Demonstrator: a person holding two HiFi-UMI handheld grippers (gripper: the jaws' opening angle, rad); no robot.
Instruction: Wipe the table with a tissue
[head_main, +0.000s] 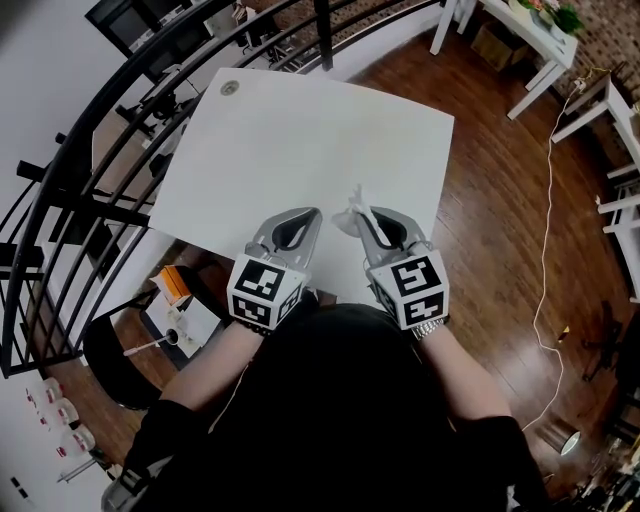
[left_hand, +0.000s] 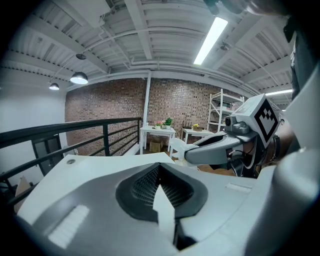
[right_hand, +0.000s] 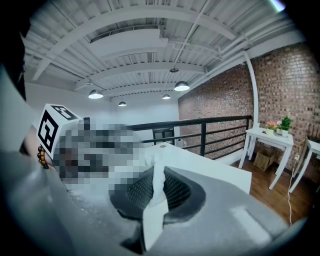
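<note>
Grips a crumpled white tissue (head_main: 352, 213) between the closed jaws of the right gripper (head_main: 368, 222), at the 5 o'clock edge of the white table (head_main: 300, 140). Leaves the wad poking past the tips toward 12 o'clock, likely so paper, not plastic, meets the surface. Cannot tell whether touching yet. Parks the left gripper (head_main: 308, 215) just beside, at 6 o'clock, jaws together on nothing, probably to stay off the wiping path.

The white counter (head_main: 300, 140) lies open from near edge to far edge; a small round cap (head_main: 231, 88) sits at its far left corner, black railing (head_main: 323, 35) close behind and left
</note>
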